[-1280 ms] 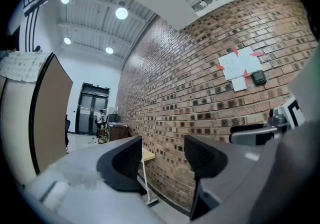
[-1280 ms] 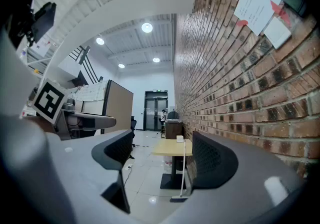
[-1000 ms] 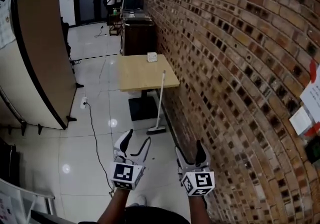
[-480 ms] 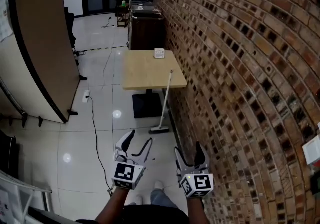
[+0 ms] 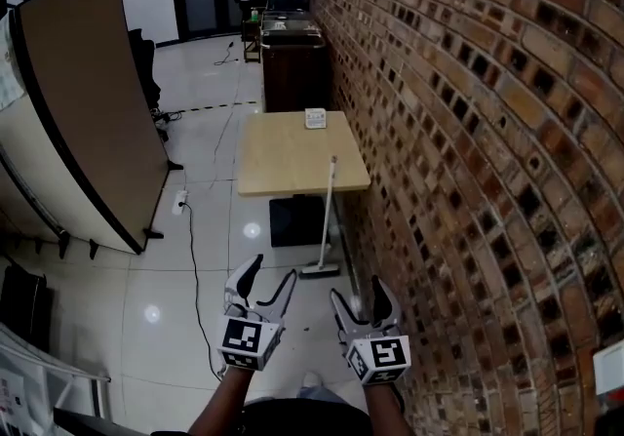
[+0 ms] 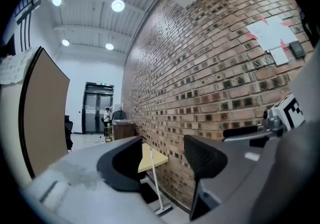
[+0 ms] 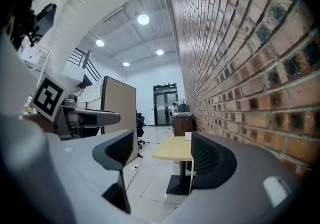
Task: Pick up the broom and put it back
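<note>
Between both sets of jaws there's only air: the left gripper [image 5: 270, 273] and the right gripper [image 5: 359, 293] hang side by side, each spread wide and holding nothing. Dead ahead and well apart from them stands the broom [image 5: 327, 219], nearly upright, its handle tip leaning on the edge of the table [image 5: 283, 156] and its head on the floor by the brick wall [image 5: 468, 132]; the right gripper looks a touch nearer, I'd judge. No writing reads from here, and the small white box [image 5: 315, 118] on the table is too small to make out.

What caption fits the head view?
Two open hand-held grippers face a broom leaning on a table by a brick wall.
</note>
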Motion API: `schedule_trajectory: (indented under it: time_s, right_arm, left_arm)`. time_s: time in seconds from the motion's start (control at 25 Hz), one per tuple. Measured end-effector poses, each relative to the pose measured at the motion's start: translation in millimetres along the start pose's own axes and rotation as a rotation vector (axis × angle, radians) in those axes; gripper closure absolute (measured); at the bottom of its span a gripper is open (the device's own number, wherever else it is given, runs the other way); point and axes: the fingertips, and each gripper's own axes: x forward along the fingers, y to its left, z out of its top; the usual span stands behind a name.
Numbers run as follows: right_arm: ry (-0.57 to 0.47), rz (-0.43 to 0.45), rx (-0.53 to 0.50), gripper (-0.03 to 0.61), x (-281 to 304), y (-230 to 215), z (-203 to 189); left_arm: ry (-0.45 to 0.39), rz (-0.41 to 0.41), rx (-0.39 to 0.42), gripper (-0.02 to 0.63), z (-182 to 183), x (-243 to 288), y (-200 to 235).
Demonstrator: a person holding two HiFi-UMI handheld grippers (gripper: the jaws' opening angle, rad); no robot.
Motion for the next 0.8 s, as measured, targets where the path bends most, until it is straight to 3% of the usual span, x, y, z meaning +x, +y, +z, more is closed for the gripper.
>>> schedule_trajectory:
  time_s: [0.36, 0.8]
  right_arm:
    - [-0.014, 0.047, 0.024, 0.225, 33, -36, 4]
    - [0.019, 0.042, 0.029, 0.233, 107, -57, -8]
  left_arm:
    - [0.008, 0.020, 0.005, 0.356, -1, 36, -10]
    - [0.045, 0.029, 0.016, 0.357, -25, 90, 41]
